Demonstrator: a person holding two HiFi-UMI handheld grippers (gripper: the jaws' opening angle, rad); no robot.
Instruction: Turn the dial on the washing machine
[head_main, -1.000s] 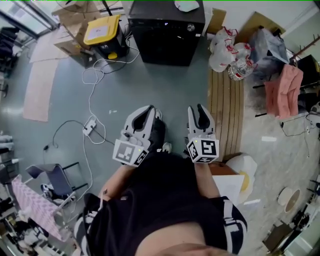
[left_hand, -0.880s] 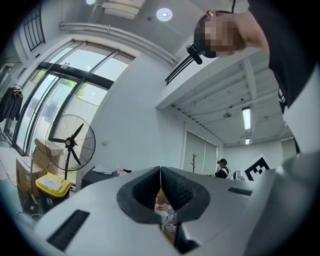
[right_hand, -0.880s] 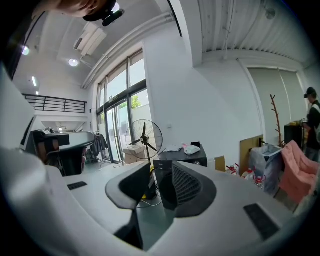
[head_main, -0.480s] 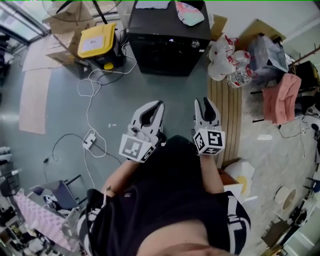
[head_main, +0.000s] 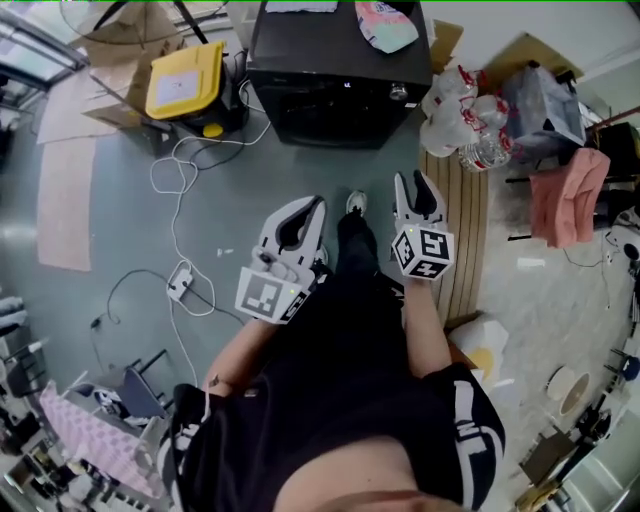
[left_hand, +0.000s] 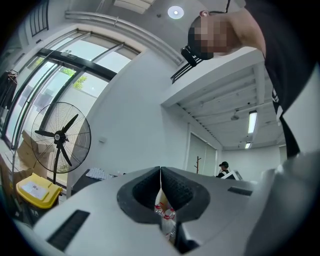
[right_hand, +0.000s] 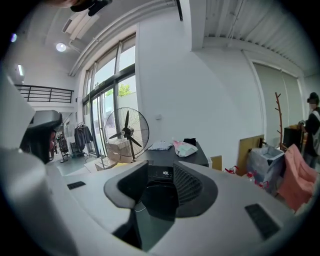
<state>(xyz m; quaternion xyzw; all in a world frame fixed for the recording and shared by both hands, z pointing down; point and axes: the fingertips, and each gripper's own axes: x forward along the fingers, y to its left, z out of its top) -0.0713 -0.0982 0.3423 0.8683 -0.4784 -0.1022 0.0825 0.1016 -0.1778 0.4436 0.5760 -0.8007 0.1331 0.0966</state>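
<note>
Here, the washer (head_main: 335, 70) is the largest thing in the scene, a black box on the floor with a patterned cloth (head_main: 385, 25) lying on its lid. A yellow-lidded box (head_main: 185, 75) stands to the washer's left and bags of bottles (head_main: 460, 110) to its right. The person stands well back from the washer's front with both grippers held out toward it, and neither is touching it.

The left gripper (head_main: 305, 212) sits before the washer's left half. In its own view its jaws meet at the tips with nothing clamped between them, and only the distant bags show through the slot behind the tips.

The right gripper (head_main: 415, 185) sits before the washer's right edge. Its jaws stand fairly wide and hold nothing, and in its view the washer (right_hand: 165, 150) and its lit display (right_hand: 165, 173) show in the gap.

The dial (head_main: 398, 92) is the smallest item, a pale round knob at the right end of the washer's front top edge. It lies almost straight ahead of the right gripper and off to the side of the left one. The right gripper is therefore the nearer of the two, and its jaws are already apart.

I judge the task hardly begun. The next move calls for closing the whole gap to the washer, then bringing the open jaws around the knob from the front.
</note>
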